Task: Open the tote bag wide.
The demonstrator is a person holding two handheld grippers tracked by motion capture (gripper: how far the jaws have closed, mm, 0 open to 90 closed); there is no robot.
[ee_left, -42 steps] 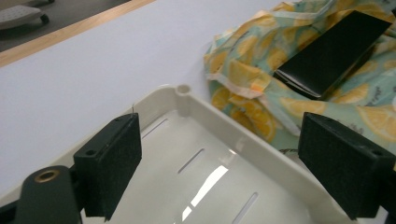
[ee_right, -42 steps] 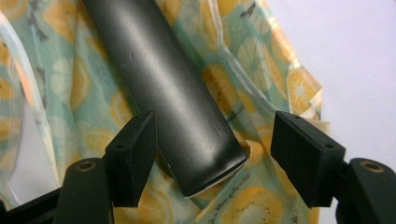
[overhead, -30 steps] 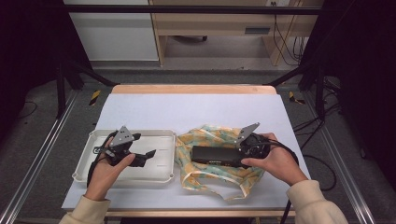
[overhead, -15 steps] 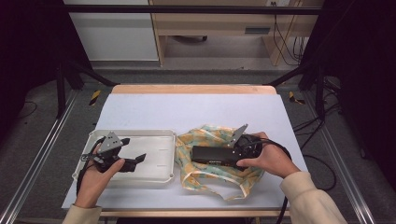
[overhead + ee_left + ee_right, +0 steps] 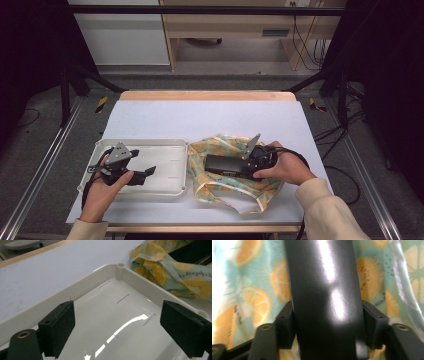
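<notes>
While your right gripper (image 5: 235,167) lies low over the lemon-print cloth bag (image 5: 225,192), its jaws have just been closing, and the right gripper view shows both black pads (image 5: 287,326) pressed flat against the sides of a glossy black box (image 5: 324,295). That box fills the gap between the pads, so you have it clamped across its width, with the jaws stopped about halfway in. From the high view the box (image 5: 225,164) lies lengthwise on top of the crumpled bag, just right of the white plastic tray (image 5: 170,147), and your right hand (image 5: 282,167) wraps the gripper body from the right. The bag's pale straps trail toward the near edge of the table (image 5: 210,117).

Your left gripper (image 5: 142,174) hangs over the tray's left half, held by your left hand (image 5: 102,187). Its jaws stand wide apart with nothing between them: in the left gripper view the two pads (image 5: 61,326) frame bare tray floor, its narrow slots and a bright reflection. The tray's far rim (image 5: 140,280) and corner post run across that view, and beyond the rim lies a fold of the bag (image 5: 172,267), just beside the tray; whether they touch you cannot tell from here.

The tray holds nothing else.
</notes>
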